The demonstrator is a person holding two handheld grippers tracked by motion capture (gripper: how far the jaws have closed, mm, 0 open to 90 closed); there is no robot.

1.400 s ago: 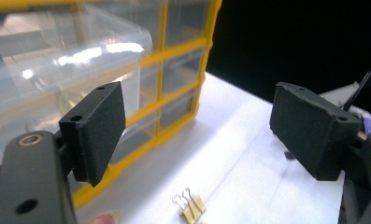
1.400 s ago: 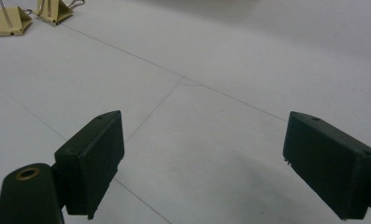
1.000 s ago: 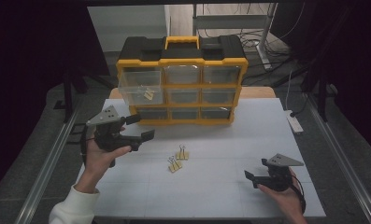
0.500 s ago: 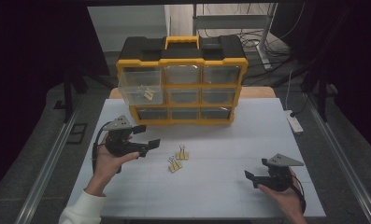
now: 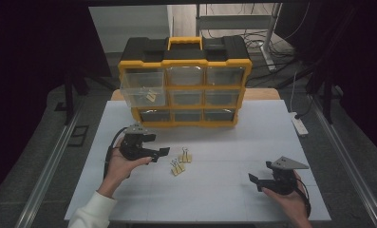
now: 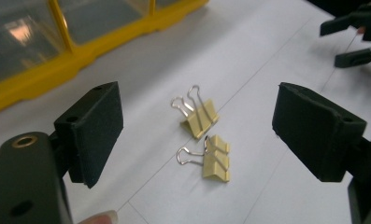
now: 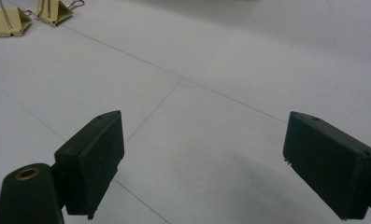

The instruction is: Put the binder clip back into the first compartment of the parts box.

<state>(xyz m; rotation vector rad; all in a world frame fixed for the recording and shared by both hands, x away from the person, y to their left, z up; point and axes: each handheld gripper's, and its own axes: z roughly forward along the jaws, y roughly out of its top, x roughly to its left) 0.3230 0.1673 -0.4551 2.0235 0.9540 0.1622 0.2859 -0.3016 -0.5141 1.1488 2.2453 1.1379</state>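
Two pale yellow binder clips lie side by side on the white table top: one (image 5: 185, 156) farther back, the other (image 5: 177, 167) nearer. In the left gripper view the far clip (image 6: 199, 115) and the near clip (image 6: 215, 156) sit between and beyond the wide-apart jaws. My left gripper (image 5: 163, 151) is open, low over the table, just left of the clips. My right gripper (image 5: 252, 179) rests open near the front right, pointing left over bare table. From the right gripper view the clips (image 7: 5, 21) appear far off at the top left.
A yellow and black drawer organiser (image 5: 185, 83) stands at the back of the table (image 5: 271, 133); its upper left clear drawer (image 5: 143, 92) is pulled out with a small yellow item inside. A white power strip (image 5: 300, 124) lies off the right edge.
My left gripper has dropped and moved right and forward toward the clips, its jaws staying apart. The right gripper has stayed put.
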